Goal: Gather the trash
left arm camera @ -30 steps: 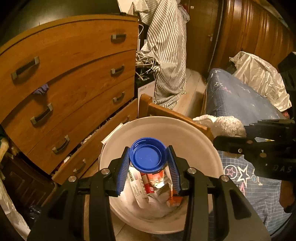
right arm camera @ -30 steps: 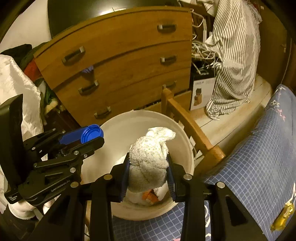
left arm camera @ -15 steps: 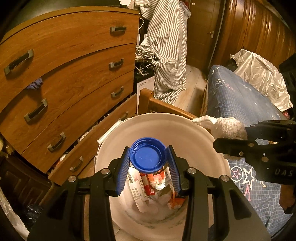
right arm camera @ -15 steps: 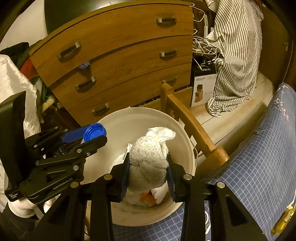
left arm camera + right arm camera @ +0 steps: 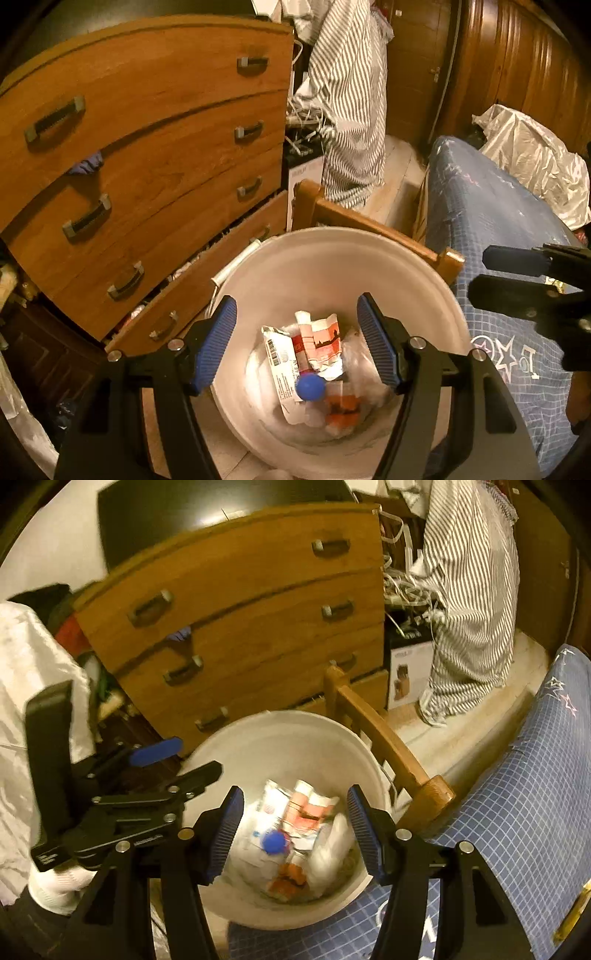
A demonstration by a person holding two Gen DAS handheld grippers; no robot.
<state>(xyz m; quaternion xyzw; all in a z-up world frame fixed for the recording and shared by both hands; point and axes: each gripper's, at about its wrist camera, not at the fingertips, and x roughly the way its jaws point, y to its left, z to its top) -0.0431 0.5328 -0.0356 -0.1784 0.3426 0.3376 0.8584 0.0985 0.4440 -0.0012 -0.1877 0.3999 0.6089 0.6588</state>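
Change: the blue cap (image 5: 310, 387) and the white wad (image 5: 328, 849), clamped in the jaws a second ago, now lie in the white bucket (image 5: 332, 251)
Left gripper (image 5: 297, 341): jaws have just been opening, stand apart over the bucket, nothing between the pads
Right gripper (image 5: 294, 829): jaws have just been opening too, apart and empty
Bucket contents: cap on top of crumpled wrappers (image 5: 317, 343), wad blurred beside them
Surroundings: wooden dresser (image 5: 147, 147) behind the bucket, blue checked bedcover (image 5: 517, 812) to its right
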